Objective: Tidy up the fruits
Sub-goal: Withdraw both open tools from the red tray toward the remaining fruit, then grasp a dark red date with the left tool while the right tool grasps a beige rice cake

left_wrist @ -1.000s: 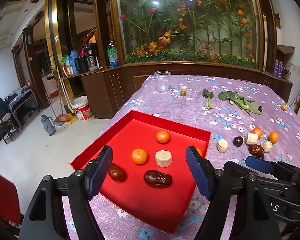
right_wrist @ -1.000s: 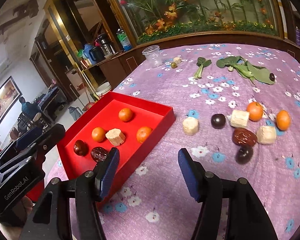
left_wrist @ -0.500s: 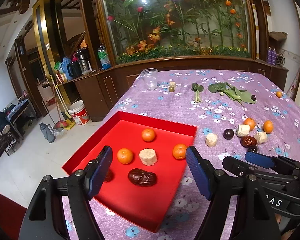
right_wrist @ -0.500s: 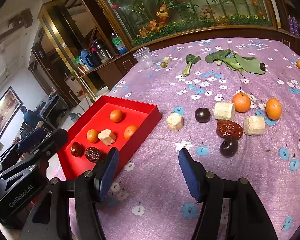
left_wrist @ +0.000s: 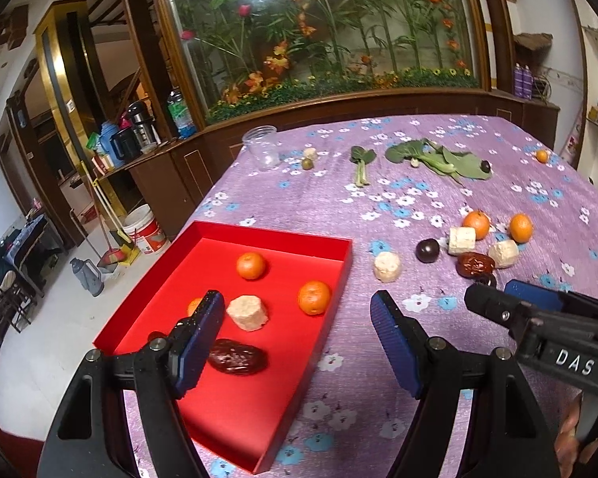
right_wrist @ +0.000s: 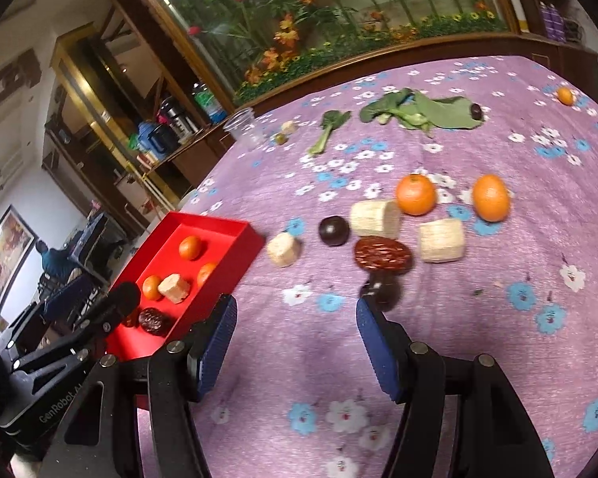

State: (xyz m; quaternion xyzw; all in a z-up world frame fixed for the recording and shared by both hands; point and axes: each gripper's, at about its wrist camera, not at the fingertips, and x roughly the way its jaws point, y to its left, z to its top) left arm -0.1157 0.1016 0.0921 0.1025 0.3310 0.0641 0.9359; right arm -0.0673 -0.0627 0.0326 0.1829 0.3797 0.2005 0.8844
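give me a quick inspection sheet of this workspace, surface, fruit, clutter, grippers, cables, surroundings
surface: table under a purple flowered cloth, lightly rumpled
job's things: red tray at the near left edge holds three oranges, a pale chunk, a date and a dark fruit mostly hidden; loose on the cloth are two oranges, three pale chunks, a date and two dark plums; a small orange far right
clutter: clear plastic cup, leafy greens
grippers: left gripper open over the tray edge; right gripper open, near the loose pile
cables: nothing seen
surroundings: planted glass display, wooden cabinet, seated person far left
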